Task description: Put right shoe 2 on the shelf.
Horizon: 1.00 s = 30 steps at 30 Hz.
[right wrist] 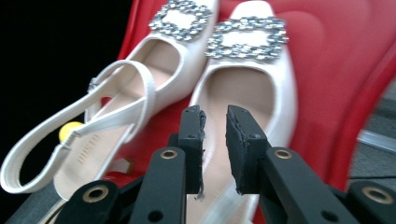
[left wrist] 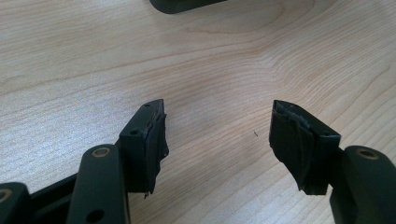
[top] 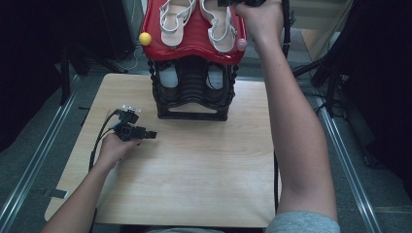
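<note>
Two white slingback shoes with rhinestone buckles lie side by side on a red shelf (top: 194,46) topping a black shoe rack (top: 192,97). The left shoe (top: 174,22) (right wrist: 135,88) and the right shoe (top: 219,26) (right wrist: 252,88) point away from me. My right gripper (top: 241,2) (right wrist: 215,114) hovers just above the right shoe's heel end, its jaws a narrow gap apart with nothing between them. My left gripper (top: 145,133) (left wrist: 217,135) rests low over the wooden table (top: 194,165), jaws wide open and empty.
A yellow knob (top: 145,38) (right wrist: 70,128) and a pink knob (top: 241,44) cap the red shelf's front corners. The rack's base (left wrist: 182,4) stands at the table's far middle. Metal rails (top: 39,160) run along both sides of the table.
</note>
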### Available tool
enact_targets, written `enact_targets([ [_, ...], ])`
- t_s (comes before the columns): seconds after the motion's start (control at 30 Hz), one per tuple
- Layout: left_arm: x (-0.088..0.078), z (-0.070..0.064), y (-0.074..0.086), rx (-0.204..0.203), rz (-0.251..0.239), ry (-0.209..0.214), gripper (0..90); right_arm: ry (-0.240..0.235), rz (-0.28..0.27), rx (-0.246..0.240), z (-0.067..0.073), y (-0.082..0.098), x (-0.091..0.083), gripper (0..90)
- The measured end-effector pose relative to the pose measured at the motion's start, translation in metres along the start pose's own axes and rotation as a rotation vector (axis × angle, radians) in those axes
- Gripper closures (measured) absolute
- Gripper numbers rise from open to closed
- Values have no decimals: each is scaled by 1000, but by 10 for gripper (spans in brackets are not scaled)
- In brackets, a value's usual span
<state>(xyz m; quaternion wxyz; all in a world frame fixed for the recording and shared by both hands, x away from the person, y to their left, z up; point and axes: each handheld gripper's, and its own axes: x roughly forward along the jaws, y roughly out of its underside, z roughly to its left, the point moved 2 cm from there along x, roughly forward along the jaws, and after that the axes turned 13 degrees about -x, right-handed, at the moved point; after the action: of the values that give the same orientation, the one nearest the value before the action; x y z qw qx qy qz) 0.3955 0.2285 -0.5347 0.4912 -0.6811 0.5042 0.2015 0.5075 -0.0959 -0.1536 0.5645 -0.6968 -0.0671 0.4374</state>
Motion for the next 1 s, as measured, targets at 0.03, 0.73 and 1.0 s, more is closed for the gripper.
enact_targets([
  [0.03,0,0,0,0,0,1,369,3,-1,4,-3,2,-2,775],
  [0.73,1,1,0,6,9,-3,368,49,-32,90,-54,71,-28,743],
  [1.0,0,0,0,4,7,-2,368,71,-21,106,-61,108,-26,733],
])
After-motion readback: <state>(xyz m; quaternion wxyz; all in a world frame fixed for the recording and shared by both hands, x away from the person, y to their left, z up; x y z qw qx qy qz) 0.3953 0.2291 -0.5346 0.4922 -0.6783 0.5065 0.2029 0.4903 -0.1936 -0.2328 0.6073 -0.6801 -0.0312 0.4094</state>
